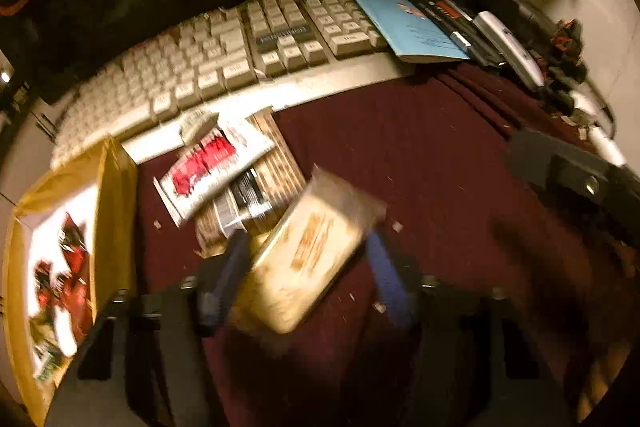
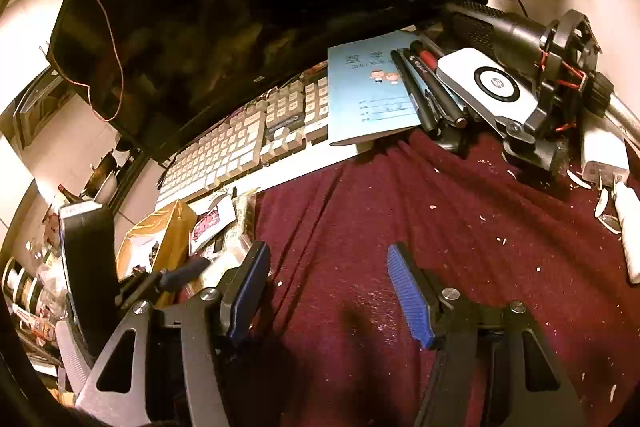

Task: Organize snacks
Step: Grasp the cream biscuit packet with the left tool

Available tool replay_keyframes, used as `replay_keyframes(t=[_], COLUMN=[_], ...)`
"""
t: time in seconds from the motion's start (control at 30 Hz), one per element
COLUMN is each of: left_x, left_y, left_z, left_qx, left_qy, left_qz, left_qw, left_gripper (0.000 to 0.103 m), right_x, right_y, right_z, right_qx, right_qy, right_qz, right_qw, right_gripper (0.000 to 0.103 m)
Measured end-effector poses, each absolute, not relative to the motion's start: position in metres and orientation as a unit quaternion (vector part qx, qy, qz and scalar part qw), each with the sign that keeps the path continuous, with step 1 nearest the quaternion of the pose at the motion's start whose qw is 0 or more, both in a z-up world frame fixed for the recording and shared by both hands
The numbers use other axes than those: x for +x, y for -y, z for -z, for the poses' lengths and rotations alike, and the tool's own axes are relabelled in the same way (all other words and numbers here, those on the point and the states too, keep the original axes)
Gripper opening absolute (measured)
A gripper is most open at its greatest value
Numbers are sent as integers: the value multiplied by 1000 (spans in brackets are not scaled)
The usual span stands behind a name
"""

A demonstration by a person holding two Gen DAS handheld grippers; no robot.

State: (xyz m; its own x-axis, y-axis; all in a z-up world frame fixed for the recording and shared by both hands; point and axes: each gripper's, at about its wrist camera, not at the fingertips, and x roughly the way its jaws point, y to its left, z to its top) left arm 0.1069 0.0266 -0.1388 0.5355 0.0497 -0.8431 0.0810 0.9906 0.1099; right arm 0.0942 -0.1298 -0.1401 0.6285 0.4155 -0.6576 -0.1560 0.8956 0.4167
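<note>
A beige snack packet [image 1: 308, 255] lies tilted on the maroon cloth [image 1: 420, 155], between the blue fingers [image 1: 224, 279] of my left gripper [image 1: 304, 279], which touch both its long sides. The picture is blurred. Just beyond it lie a red-and-white packet [image 1: 208, 167] and a brown striped packet [image 1: 280, 163], stacked. At the left stands an open yellow box [image 1: 112, 211] with red and white snacks inside. In the right wrist view my right gripper [image 2: 332, 287] hangs open over bare cloth [image 2: 400, 187], with the left gripper's finger [image 2: 188, 271] and the yellow box [image 2: 168, 227] at its left.
A beige keyboard [image 1: 224, 63] runs along the back, under a dark monitor [image 2: 240, 7]. A blue notebook [image 2: 360, 95] with pens [image 2: 432, 95] and a white device [image 2: 488, 87] sit at the back right. Crumbs dot the cloth.
</note>
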Motion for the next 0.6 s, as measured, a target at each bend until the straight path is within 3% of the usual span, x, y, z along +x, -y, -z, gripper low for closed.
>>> replay_keyframes(t=[0.07, 0.23, 0.37, 0.5, 0.6], left_x=[101, 91, 93, 88, 91], left_y=[-31, -33, -58, -74, -71], left_z=[138, 136, 132, 127, 130], left_qx=[51, 30, -66, -108, -94], left_qy=[-497, -507, -513, -495, -501], left_qz=[3, 15, 39, 29, 22], left_qw=[866, 861, 855, 862, 860], left_gripper=[36, 35, 45, 71, 71], right_x=[95, 93, 93, 96, 99], right_y=[128, 124, 119, 116, 118], right_z=[137, 133, 137, 145, 152], right_qx=[158, 150, 146, 140, 144], right_qy=[-398, -393, -399, -408, -416], right_qz=[-160, -164, -165, -161, -161], right_qw=[890, 892, 890, 888, 883], right_gripper=[64, 64, 64, 64, 64])
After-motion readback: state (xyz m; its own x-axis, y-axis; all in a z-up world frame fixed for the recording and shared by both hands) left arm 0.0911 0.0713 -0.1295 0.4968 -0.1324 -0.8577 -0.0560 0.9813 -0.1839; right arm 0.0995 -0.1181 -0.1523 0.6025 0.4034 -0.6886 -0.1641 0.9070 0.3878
